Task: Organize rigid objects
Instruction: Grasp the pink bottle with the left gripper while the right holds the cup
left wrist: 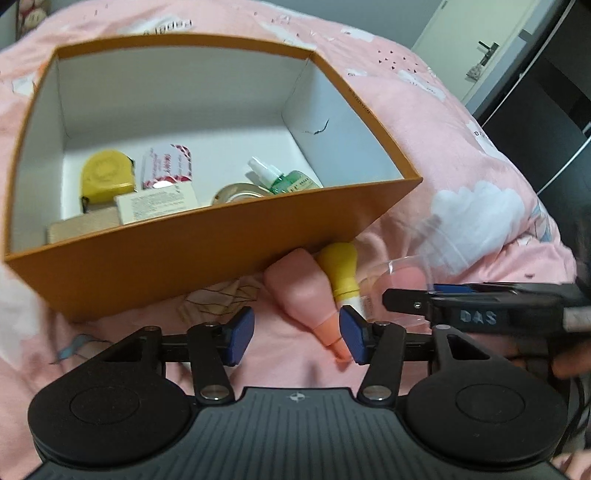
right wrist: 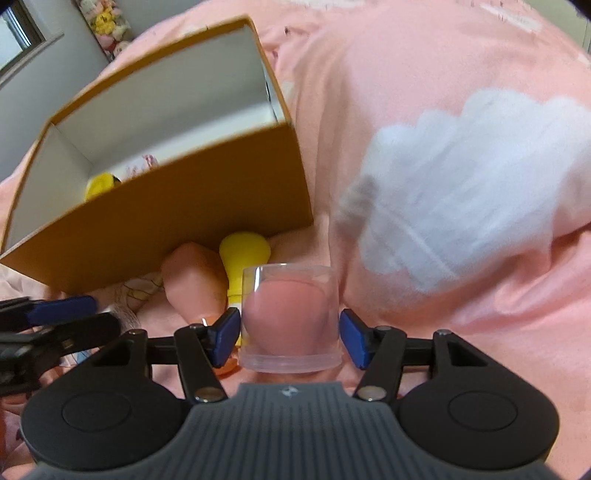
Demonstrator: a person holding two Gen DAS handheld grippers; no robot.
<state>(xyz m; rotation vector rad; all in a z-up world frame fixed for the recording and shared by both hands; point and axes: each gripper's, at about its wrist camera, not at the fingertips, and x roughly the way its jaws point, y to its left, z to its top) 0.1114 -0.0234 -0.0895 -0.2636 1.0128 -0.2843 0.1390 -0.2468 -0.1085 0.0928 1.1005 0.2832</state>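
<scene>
An orange cardboard box (left wrist: 207, 251) with a white inside sits on the pink bedding and also shows in the right wrist view (right wrist: 177, 218). It holds a yellow tape measure (left wrist: 105, 177), a green spray bottle (left wrist: 291, 181), a tape roll (left wrist: 236, 194) and small cartons. A pink bottle (left wrist: 303, 291) and a yellow bottle (left wrist: 341, 269) lie in front of the box. My left gripper (left wrist: 297, 334) is open just before the pink bottle. My right gripper (right wrist: 290, 338) has its pads on both sides of a clear plastic cup (right wrist: 290, 317), touching or nearly so.
The pink bedding (right wrist: 443, 74) with white cloud prints spreads all around. A dark cabinet and a white door (left wrist: 480, 48) stand at the far right. Plush toys (right wrist: 107, 22) sit by the wall beyond the box.
</scene>
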